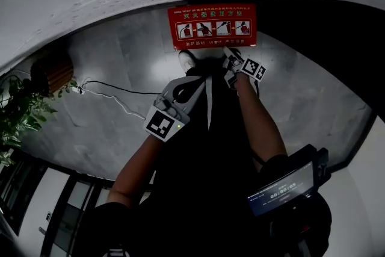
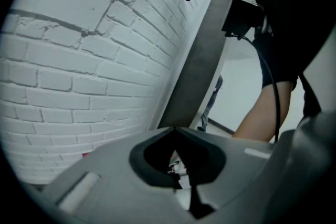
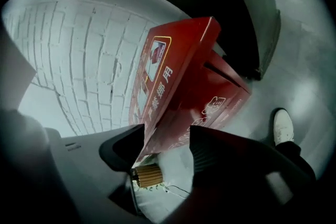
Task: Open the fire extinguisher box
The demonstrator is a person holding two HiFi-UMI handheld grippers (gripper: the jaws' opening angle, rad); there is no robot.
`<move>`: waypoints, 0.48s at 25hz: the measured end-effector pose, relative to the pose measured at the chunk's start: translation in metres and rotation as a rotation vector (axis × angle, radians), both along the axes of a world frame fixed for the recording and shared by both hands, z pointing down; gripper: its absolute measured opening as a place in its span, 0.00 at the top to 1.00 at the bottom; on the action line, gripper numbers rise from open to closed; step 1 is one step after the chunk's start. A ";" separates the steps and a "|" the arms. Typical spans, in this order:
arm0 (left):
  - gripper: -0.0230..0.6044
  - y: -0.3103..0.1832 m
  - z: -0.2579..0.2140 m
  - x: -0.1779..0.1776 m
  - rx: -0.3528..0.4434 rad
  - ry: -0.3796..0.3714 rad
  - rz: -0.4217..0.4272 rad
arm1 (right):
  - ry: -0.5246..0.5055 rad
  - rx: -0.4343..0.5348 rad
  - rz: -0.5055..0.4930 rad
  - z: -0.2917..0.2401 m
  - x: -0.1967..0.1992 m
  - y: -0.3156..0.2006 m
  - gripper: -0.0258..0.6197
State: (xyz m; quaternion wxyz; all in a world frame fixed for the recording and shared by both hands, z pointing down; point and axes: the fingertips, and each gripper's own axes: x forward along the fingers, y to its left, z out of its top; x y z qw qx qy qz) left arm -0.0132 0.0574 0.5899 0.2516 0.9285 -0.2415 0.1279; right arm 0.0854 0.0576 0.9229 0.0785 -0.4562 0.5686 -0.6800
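The red fire extinguisher box (image 1: 212,26) stands on the floor against the wall, its top bearing white pictograms. In the right gripper view the box (image 3: 178,76) fills the middle, with a dark gap between its two red panels. My right gripper (image 1: 231,63) is at the box's near edge. Its jaws (image 3: 167,136) stand open with the box's lower corner in the gap, and the pads do not press on it. My left gripper (image 1: 201,78) hangs back from the box and points upward, its fingertips (image 2: 176,129) meeting with nothing between them.
A white brick wall (image 2: 63,71) runs behind the box. A wicker bin (image 1: 54,72), a potted plant (image 1: 15,111) and a white cable (image 1: 108,93) lie to the left. A white shoe (image 1: 187,58) stands near the box. A dark screen device (image 1: 283,186) hangs at lower right.
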 end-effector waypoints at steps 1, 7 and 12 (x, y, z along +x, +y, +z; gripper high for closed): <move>0.96 0.000 0.001 0.000 0.000 -0.001 0.002 | -0.016 0.008 0.002 -0.001 -0.002 -0.002 0.55; 0.96 0.004 0.005 0.001 -0.012 -0.008 0.009 | -0.046 0.025 0.027 0.000 -0.009 -0.020 0.64; 0.96 0.007 0.003 0.003 -0.008 -0.004 0.014 | -0.042 0.018 0.021 -0.003 -0.010 -0.017 0.71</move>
